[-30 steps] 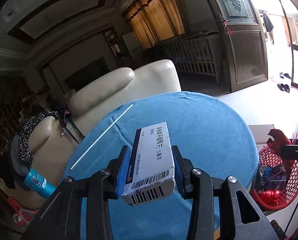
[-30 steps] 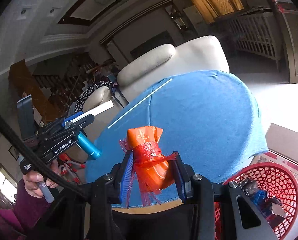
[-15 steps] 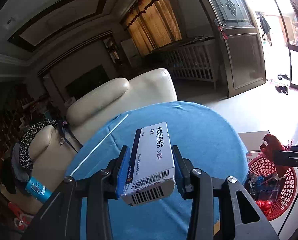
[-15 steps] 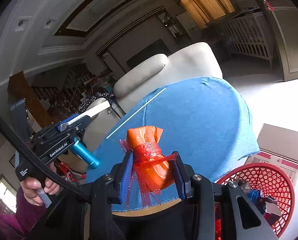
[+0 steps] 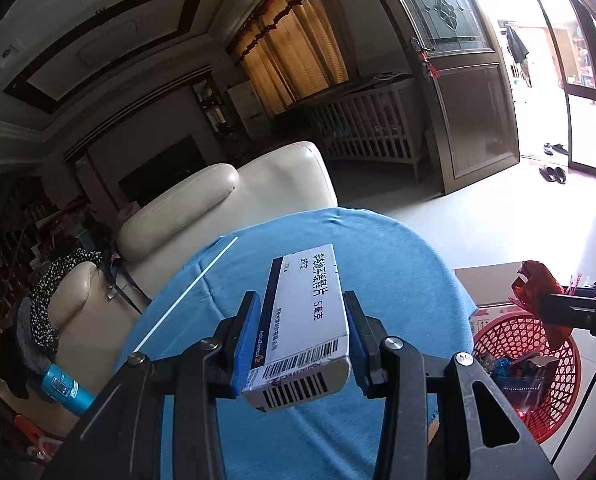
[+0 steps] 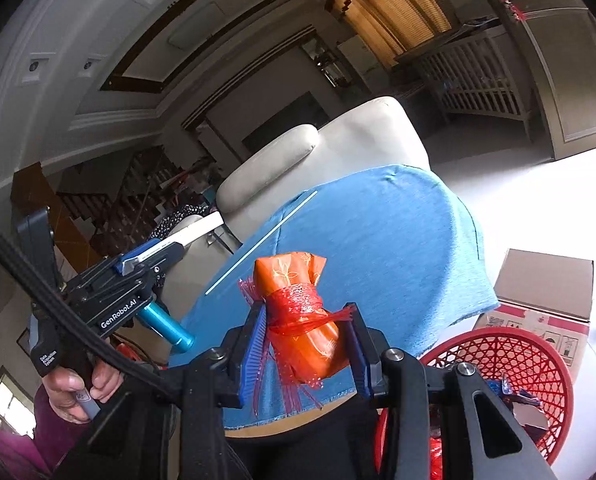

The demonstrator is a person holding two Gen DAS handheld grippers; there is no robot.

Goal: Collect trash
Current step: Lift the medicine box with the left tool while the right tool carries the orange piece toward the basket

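left fingers (image 5: 299, 344) clamped on the box (image 5: 303, 320), held over the tabletop (image 5: 397, 264), left of the basket (image 5: 537, 364). right fingers (image 6: 303, 348) clamped on the orange packet (image 6: 301, 312) with red netting round it, left of the basket (image 6: 509, 364) and not yet over it.

risks, my guess: a release short of the rim drops the packet on the floor; loose netting strands could snag on my fingers at release; box may tip out of the narrow grip if i swing fast.

left view shows trash already in the basket, and the straw (image 5: 186, 294) on the tabletop. right view alone shows the hand (image 6: 78, 392) holding the left gripper, and the cardboard carton (image 6: 545, 292) behind the basket.
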